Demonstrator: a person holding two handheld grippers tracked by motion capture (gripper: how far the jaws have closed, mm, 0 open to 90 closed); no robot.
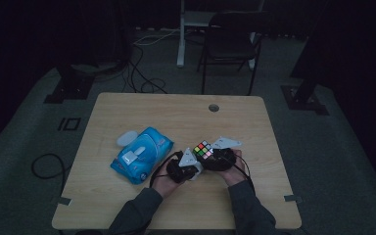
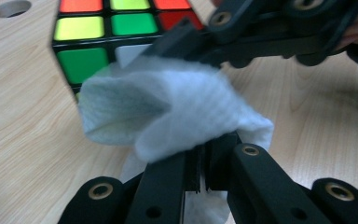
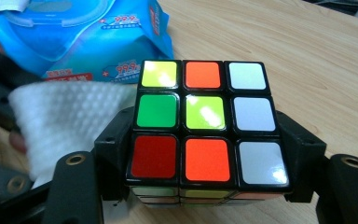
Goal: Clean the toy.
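Note:
A scrambled colour cube [image 3: 204,122] sits clamped between the two black jaws of my right gripper [image 3: 205,140], its top face toward the camera. In the high view the cube [image 1: 203,149] is near the table's middle front, between both hands. My left gripper [image 2: 204,154] is shut on a folded white wet wipe [image 2: 168,112], which presses against the cube's side [image 2: 81,63]. The wipe [image 3: 65,121] shows at the cube's left in the right gripper view. Left gripper [image 1: 188,165] and right gripper [image 1: 220,155] almost touch.
A blue pack of wet wipes [image 1: 141,154] with its white lid flipped open lies left of the hands. The wooden table [image 1: 127,205] has a cable hole [image 1: 214,107] at the back. A chair [image 1: 230,44] and floor cables [image 1: 142,73] lie beyond.

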